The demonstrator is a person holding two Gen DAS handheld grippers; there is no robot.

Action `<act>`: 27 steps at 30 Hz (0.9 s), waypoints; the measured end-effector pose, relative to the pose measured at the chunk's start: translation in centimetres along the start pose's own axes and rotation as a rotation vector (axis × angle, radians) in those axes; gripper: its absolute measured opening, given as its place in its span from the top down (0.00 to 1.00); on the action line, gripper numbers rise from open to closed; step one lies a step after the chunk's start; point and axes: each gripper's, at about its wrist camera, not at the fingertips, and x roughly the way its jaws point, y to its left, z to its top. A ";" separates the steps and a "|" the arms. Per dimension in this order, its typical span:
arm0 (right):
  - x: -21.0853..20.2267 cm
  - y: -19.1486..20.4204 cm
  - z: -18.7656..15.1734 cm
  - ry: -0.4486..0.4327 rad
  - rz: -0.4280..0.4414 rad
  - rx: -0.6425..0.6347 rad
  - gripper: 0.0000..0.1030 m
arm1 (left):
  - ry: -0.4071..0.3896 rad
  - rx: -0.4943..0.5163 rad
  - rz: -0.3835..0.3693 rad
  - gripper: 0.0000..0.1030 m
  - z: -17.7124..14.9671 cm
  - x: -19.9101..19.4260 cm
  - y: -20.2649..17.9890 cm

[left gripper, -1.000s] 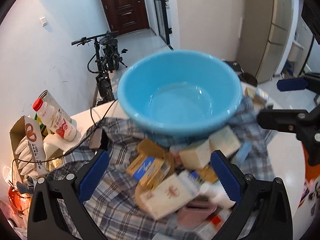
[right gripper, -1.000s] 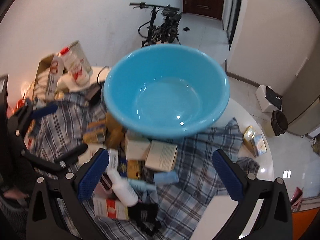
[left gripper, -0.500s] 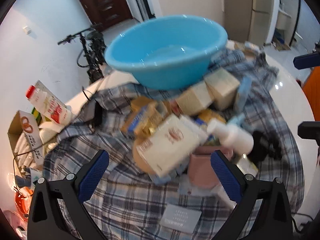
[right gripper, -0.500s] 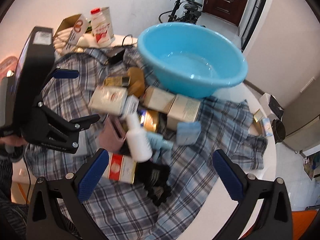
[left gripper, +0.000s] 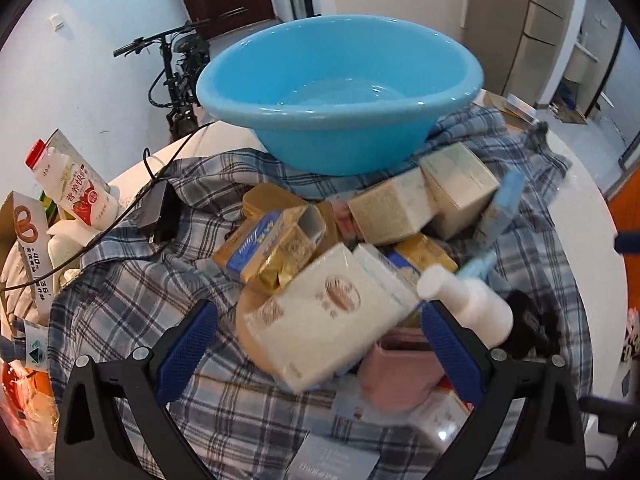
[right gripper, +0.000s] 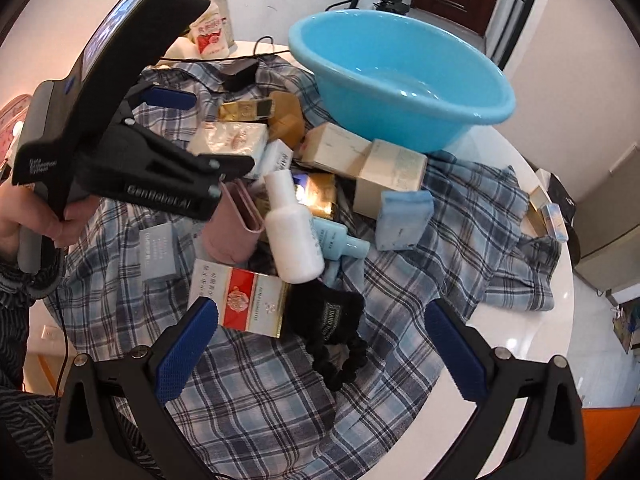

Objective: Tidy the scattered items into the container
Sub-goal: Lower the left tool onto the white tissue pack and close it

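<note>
With both claws open and empty, my left claw hovers over the cream box in the pile on the desk, before the empty blue basin; next I should close on it.

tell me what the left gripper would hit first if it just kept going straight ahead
Most likely the white box lying tilted on the pile, straight between the open left gripper fingers; depth is uncertain through the fisheye.

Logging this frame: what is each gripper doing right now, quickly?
Left gripper: open, holding nothing, over the cream rectangular carton.
Right gripper: open, holding nothing, above the red-and-white cardboard box.
</note>
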 end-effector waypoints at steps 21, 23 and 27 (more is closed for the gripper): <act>1.3 -2.2 -1.2 -0.006 0.021 0.069 0.00 | -0.061 0.049 0.035 0.68 -0.7 1.2 -0.2; 1.3 -1.8 -1.2 -0.019 0.030 0.057 0.00 | -0.063 0.049 0.021 0.84 -1.0 0.8 0.1; 1.5 -1.3 -1.2 -0.022 0.050 0.048 0.00 | -0.078 0.043 0.010 0.84 -1.5 -0.7 0.9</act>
